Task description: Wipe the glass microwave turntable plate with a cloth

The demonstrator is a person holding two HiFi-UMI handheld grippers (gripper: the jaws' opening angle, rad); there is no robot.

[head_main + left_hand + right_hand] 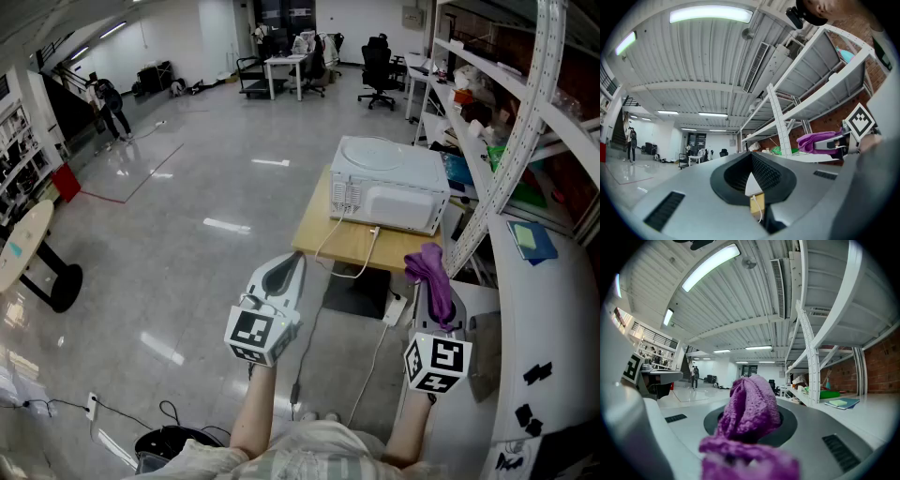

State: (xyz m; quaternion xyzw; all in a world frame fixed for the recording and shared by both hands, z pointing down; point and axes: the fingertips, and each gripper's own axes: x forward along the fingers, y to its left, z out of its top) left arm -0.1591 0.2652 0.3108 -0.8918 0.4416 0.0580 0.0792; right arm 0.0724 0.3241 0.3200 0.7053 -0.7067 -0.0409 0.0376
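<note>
My right hand-held gripper (430, 286) is clamped on the purple cloth (427, 264), which is soft, light and bunched up out of the jaws, while my left hand-held gripper (284, 267) is closed on nothing. The glass turntable plate (373, 155) seems to lie flat on top of the microwave (394, 197) on the desk (342, 246), well ahead of both. I judge it stiff, slick and breakable, so I'd steady it at the rim and wipe lightly.

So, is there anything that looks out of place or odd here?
One thing: a round plate, seemingly glass, lies on top of the microwave, not inside it. The cables hang loose over the table edge. The right tool grips the purple cloth; nothing is spilled.
</note>
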